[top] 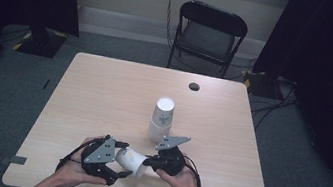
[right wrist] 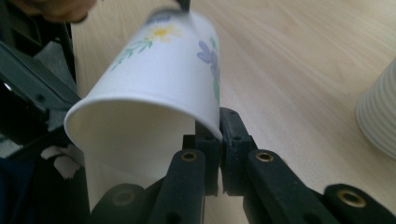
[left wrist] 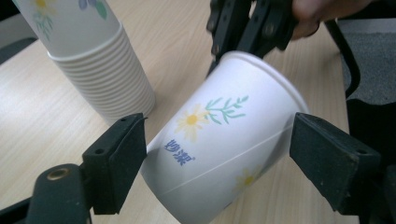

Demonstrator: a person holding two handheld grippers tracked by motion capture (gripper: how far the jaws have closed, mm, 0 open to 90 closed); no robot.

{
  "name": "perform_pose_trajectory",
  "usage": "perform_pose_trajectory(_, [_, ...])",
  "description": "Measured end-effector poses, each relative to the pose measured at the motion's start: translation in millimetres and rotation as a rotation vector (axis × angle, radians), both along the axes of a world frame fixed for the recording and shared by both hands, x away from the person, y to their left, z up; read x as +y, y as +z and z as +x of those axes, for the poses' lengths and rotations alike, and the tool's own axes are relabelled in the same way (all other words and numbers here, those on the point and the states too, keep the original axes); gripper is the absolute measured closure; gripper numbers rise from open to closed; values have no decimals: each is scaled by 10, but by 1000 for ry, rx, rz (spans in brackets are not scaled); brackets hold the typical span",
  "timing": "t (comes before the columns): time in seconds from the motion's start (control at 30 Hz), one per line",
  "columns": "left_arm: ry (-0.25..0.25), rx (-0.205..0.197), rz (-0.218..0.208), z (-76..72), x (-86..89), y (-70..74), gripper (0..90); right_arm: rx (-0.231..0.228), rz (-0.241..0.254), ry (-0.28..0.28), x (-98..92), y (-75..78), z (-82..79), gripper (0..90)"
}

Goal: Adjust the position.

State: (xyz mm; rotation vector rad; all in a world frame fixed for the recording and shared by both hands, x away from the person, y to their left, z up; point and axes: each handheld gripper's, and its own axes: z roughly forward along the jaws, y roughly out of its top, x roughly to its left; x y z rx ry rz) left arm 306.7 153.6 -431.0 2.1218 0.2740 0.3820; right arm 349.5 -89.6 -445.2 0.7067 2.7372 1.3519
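The worktop [top: 103, 93], light wood grain, is seen from the high view with a small dark round hole [top: 194, 86] near its far edge. A black folding chair [top: 208, 34] is placed beyond it on the grey floor. A stack of paper cups [top: 161, 119], upside down and printed with flowers, is stood near the middle of the worktop; its ribbed rims are seen at the upper left of the left gripper view [left wrist: 100, 70] and at the right edge of the right gripper view [right wrist: 380, 119].

The left hand-held gripper [top: 115, 166] is held near the worktop's near edge, just left of the right hand-held gripper [top: 148, 164]. A single paper cup [top: 131, 161], white with a daisy print and blue characters, is held tilted between the two, above the worktop and near the stack but apart from it.

In the right gripper view the cup's rim wall [right wrist: 205, 123] is pinched between the right hand-held gripper's [right wrist: 219, 158] jaws, which are brought together on it, one inside the cup and one outside. In the left gripper view the left hand-held gripper's [left wrist: 217, 154] jaws are set apart on either side of the cup body [left wrist: 219, 140]; the left pad is at the cup's wall, the right pad is clear of it, so no clamping is seen.
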Motion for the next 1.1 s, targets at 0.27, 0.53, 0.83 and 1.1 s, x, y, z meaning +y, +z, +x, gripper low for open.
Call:
perform_pose_trajectory(0.27, [-4,1,39,6,-51,-65,164,-12,17,-21,-19,45,20,886])
perform_pose_trajectory(0.53, [-6,-8,64,26,-73,-115,163,-11,45,-47,-44,90,31,886])
perform_pose_trajectory(0.83, [5,-28,103,-3,-144,-159,153,-7,73,-58,-49,141,37,885])
perform_pose_trajectory(1.1, [22,-35,126,-8,-173,-194,165,13,97,-45,-32,179,22,884])
